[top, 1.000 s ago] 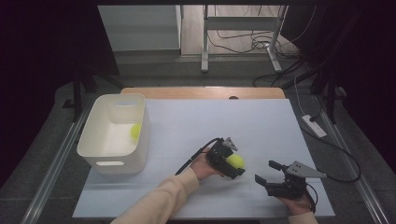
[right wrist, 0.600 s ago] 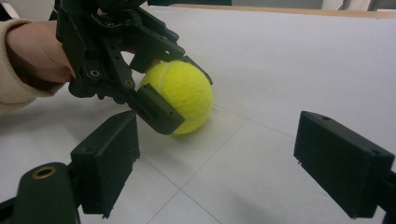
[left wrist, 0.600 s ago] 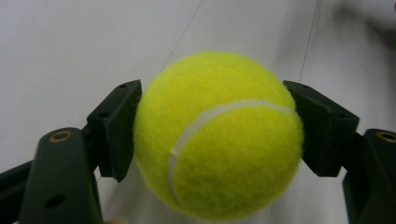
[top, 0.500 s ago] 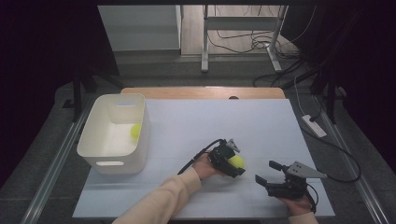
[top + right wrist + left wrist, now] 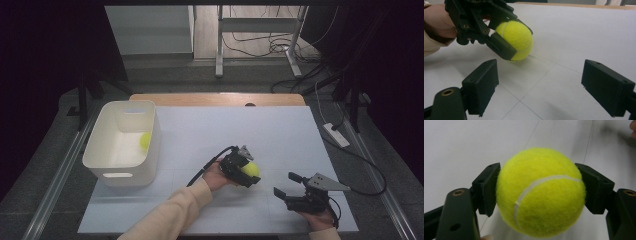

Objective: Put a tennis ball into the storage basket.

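A yellow tennis ball [image 5: 250,170] [image 5: 540,192] [image 5: 517,39] rests on the white table, clamped between the jaws of my left gripper [image 5: 246,172] [image 5: 540,192] [image 5: 510,41], whose pads press on both its sides. Those jaws have just closed onto it. My right gripper [image 5: 284,185] [image 5: 540,85] hovers low near the table's front right, jaws wide open with nothing between them, a little to the right of the ball. A second yellow ball [image 5: 145,140] lies inside the white bin [image 5: 117,175] at the left.
The white tabletop [image 5: 280,130] stretches behind and to the right of both grippers. A wooden strip [image 5: 215,99] runs along its far edge. A white power strip [image 5: 336,135] and cables lie off the right side.
The left gripper's jaws have closed from wide open onto the tennis ball. Both hands have hardly shifted.
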A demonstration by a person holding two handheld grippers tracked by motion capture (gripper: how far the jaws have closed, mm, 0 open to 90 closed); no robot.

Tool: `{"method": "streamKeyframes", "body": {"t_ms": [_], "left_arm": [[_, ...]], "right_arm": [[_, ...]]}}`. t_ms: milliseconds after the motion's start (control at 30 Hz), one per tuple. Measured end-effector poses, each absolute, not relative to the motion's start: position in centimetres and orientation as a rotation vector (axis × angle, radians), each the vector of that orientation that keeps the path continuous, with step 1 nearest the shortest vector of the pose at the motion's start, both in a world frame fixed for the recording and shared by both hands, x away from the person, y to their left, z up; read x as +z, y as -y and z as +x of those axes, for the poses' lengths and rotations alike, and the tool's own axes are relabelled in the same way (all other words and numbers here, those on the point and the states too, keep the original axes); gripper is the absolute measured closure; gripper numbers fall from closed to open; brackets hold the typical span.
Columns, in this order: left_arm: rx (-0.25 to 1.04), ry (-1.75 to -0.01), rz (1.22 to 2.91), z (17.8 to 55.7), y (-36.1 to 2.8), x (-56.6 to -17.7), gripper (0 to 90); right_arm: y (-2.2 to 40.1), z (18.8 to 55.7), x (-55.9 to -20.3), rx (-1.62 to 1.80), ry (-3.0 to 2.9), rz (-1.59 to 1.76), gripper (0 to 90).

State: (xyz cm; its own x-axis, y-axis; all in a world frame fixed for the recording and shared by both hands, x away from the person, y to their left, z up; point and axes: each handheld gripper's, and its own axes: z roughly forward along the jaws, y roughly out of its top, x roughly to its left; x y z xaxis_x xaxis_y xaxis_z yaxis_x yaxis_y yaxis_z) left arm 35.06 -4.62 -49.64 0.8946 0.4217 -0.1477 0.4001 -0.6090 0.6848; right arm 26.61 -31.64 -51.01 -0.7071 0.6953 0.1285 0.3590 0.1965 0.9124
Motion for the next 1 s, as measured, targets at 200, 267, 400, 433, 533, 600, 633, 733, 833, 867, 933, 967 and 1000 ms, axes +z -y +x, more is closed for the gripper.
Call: {"method": "streamKeyframes", "body": {"t_ms": [200,267,400,433,533,600,633,733,833,867,933,967,1000], "left_arm": [[0.048,-0.603,2.255,34.9,3.8,-48.9,26.4],[0.056,-0.605,2.246,34.9,3.6,-48.7,26.4],[0.067,-0.606,2.232,34.8,3.1,-48.2,26.4],[0.072,-0.603,2.231,34.8,3.0,-48.1,26.4],[0.078,-0.605,2.223,34.7,2.6,-47.8,26.4],[0.085,-0.61,2.212,34.6,2.3,-47.6,26.4],[0.089,-0.611,2.209,34.6,2.1,-47.4,26.4],[0.099,-0.609,2.198,34.6,1.7,-47.1,26.4],[0.108,-0.62,2.178,34.6,1.3,-46.8,26.4],[0.111,-0.618,2.177,34.6,1.1,-46.7,26.4],[0.116,-0.62,2.169,34.6,0.9,-46.5,26.4],[0.118,-0.621,2.166,34.5,0.8,-46.5,26.4],[0.12,-0.623,2.164,34.5,0.7,-46.4,26.4]], "right_arm": [[31.6,26.6,-51.0,1.513,-2.163,0.995,14.1],[31.6,26.6,-51.0,1.512,-2.164,0.995,14.1],[31.6,26.6,-51.0,1.511,-2.163,0.996,14.1],[31.6,26.6,-51.0,1.509,-2.165,0.994,14.1],[31.6,26.6,-51.0,1.511,-2.163,1.0,14.1],[31.6,26.6,-51.0,1.51,-2.164,0.999,14.1],[31.6,26.6,-51.0,1.511,-2.164,0.999,14.1],[31.6,26.6,-51.0,1.508,-2.166,0.998,14.1],[31.6,26.6,-51.1,1.509,-2.166,0.998,14.1],[31.6,26.6,-51.1,1.509,-2.165,0.998,14.1],[31.6,26.6,-51.1,1.509,-2.165,0.998,14.1],[31.6,26.6,-51.1,1.508,-2.165,0.998,14.1],[31.6,26.6,-51.1,1.507,-2.166,0.996,14.1]]}}
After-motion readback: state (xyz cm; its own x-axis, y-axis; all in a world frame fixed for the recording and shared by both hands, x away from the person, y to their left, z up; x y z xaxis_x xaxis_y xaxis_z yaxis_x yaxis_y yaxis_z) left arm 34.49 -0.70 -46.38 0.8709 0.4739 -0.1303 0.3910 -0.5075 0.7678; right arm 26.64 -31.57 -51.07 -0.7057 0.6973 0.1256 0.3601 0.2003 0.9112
